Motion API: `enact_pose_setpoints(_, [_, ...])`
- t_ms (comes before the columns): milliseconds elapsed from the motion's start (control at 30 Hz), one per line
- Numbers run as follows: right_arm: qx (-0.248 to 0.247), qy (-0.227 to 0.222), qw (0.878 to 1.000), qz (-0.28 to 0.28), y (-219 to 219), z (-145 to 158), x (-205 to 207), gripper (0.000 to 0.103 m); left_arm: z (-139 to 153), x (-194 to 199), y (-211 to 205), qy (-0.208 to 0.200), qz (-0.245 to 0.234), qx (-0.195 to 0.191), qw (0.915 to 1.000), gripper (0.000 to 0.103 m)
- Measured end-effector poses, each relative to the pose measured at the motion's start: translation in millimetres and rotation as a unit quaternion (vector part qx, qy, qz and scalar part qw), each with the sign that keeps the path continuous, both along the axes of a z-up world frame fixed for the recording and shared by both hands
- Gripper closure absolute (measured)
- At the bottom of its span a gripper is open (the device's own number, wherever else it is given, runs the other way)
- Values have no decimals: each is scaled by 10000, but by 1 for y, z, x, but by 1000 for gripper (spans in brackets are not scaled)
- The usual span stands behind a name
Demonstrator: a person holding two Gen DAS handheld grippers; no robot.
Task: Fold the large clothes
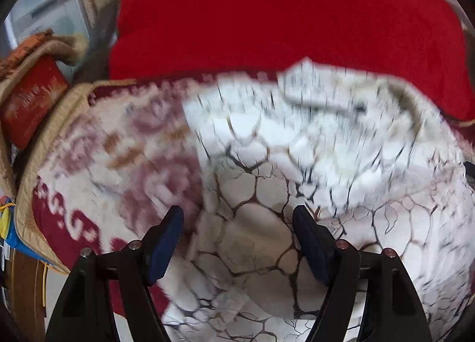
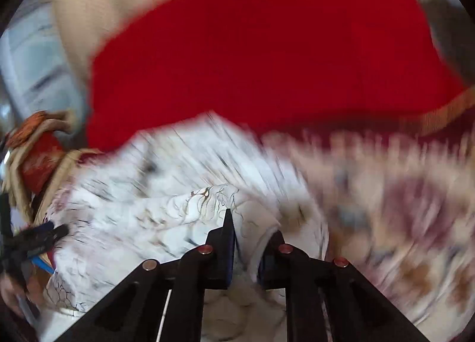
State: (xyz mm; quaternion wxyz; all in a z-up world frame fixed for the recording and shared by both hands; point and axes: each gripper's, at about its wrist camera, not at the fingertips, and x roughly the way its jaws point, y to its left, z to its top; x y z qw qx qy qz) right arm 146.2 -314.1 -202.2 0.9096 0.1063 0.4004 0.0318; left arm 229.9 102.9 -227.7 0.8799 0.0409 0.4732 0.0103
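A white garment with a dark crackle pattern (image 1: 267,164) lies bunched on a seat covered in red and cream floral cloth (image 1: 118,149). My left gripper (image 1: 237,214) hovers just over the garment's near part, open, with only the cloth's surface showing between its blue pads (image 1: 166,241). In the right wrist view the same garment (image 2: 154,199) is blurred by motion. My right gripper (image 2: 252,232) is shut on a raised fold of it, and white cloth fills the narrow gap between the fingers.
A plain red back cushion (image 1: 282,15) rises behind the seat. A padded armrest with beige trim (image 1: 32,98) stands at the left, with a window (image 1: 50,6) beyond it. At the left edge of the right wrist view a dark, blurred gripper (image 2: 38,235) shows.
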Motion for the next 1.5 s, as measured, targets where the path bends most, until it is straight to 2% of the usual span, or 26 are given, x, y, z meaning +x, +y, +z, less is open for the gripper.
enact_pose_setpoints(33, [227,276,9994,-11,-6,-9,7,88,-5,1,1,109,34,-8,9999,27])
enact_pose_setpoints(67, [409,255,9988,-53,-10,-8,5,88,-7,0,2,137,76,-44,9999,27])
enact_pose_setpoints(167, [583,-344,9975,-187,-18,20,-21,78,3,-7,6,3,99,-114,9999,27])
enact_pose_setpoints(200, [578,-611,9961,-268,-22,29,-32,65,11,-12,7,-130,115,-128,9998,27])
enact_pose_setpoints(233, [590,-773,9947,-323,-24,34,-42,36,15,-15,6,-225,113,-122,9996,27])
enact_pose_setpoints(267, [657,-1001,9922,-356,-26,40,-54,27,22,-21,4,-423,95,-54,9990,27])
enact_pose_setpoints(300, [675,-1241,9894,-331,-24,47,-65,26,27,-27,1,-564,81,50,9984,27])
enact_pose_setpoints(400, [414,-1521,9875,61,-2,63,-82,29,38,-42,-12,-898,-18,273,9956,27])
enact_pose_setpoints(467, [259,-1522,9875,309,17,62,-85,37,44,-52,-22,-1095,-90,441,9930,27])
enact_pose_setpoints(533, [20,-1222,9910,545,37,52,-83,49,50,-57,-28,-1238,-120,583,9905,27])
enact_pose_setpoints(600, [-226,-722,9953,597,51,32,-72,49,57,-64,-32,-1428,-138,730,9870,27])
enact_pose_setpoints(667, [-275,181,9966,751,60,2,-54,50,64,-70,-35,-1561,-152,799,9844,27])
enact_pose_setpoints(700, [-377,305,9960,755,63,-5,-51,49,66,-70,-34,-1588,-140,787,9841,27])
enact_pose_setpoints(767, [-560,187,9949,813,70,-1,-53,50,69,-71,-33,-1653,-142,778,9831,27])
enact_pose_setpoints(867, [-160,-298,9944,1003,72,21,-63,50,71,-70,-30,-1673,-99,734,9831,27])
enact_pose_setpoints(1000, [-225,-779,9938,758,73,35,-65,50,71,-68,-27,-1685,-47,724,9830,27])
enact_pose_setpoints(1133, [-284,-627,9970,364,66,30,-52,50,69,-67,-24,-1655,-9,720,9836,27])
enact_pose_setpoints(1267, [-312,100,9993,161,59,0,-26,49,67,-66,-23,-1646,18,725,9837,27])
enact_pose_setpoints(1300, [-345,154,9992,163,60,-3,-26,49,67,-66,-23,-1648,16,724,9837,27])
enact_pose_setpoints(1367, [-445,32,9988,213,63,1,-31,49,66,-66,-23,-1657,23,751,9833,27])
enact_pose_setpoints(1500, [-151,-366,9990,207,57,18,-50,49,66,-66,-23,-1642,29,741,9836,27])
